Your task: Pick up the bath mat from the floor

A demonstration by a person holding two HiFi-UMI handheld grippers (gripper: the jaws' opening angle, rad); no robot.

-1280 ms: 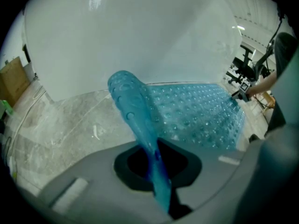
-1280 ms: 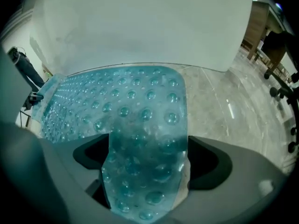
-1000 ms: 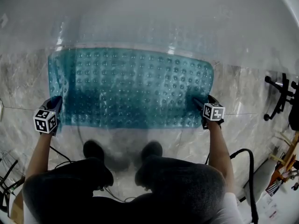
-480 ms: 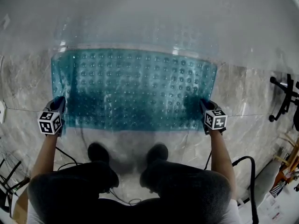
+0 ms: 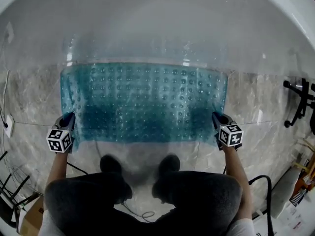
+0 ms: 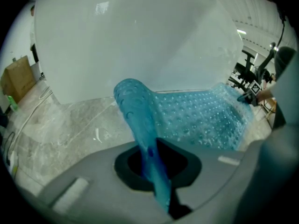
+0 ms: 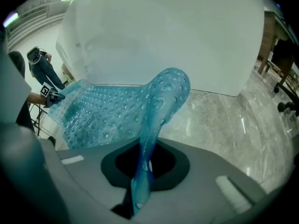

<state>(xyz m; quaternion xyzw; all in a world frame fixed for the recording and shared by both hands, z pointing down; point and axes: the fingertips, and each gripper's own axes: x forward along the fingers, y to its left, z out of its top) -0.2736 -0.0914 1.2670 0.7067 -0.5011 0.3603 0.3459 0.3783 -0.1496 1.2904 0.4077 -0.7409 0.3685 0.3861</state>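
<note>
Since 1 s ago: R tool (image 5: pixel 217 118) has just closed its jaws on the near-right corner of the bath mat (image 5: pixel 147 100), where earlier they stood wide at that corner. L tool (image 5: pixel 69 118) keeps its clamp on the near-left corner, as before.

Fig.: head view w/ both tool views. I read both tools as shut on the mat, one per near corner, each pointing steeply down, marker cubes toward the wearer.

L tool view: the teal sheet comes up out of the jaws as a folded strip, arches over & runs down to the floor (image 6: pixel 60 125). R tool shows small at the mat's far end.

R tool view: same pattern mirrored, w/ the pinched corner curling up & over and L tool small at the other end.

Mat: translucent teal, rows of round bumps, spread lengthwise on the grey marble-look floor. Its far edge lies along the base of the white tub (image 5: pixel 157 23) and its near edge is just ahead of two dark shoes (image 5: pixel 110 163). Only the two gripped corners look raised.

Periphery: black chair base (image 5: pixel 297 102) at right, well apart from the mat.
</note>
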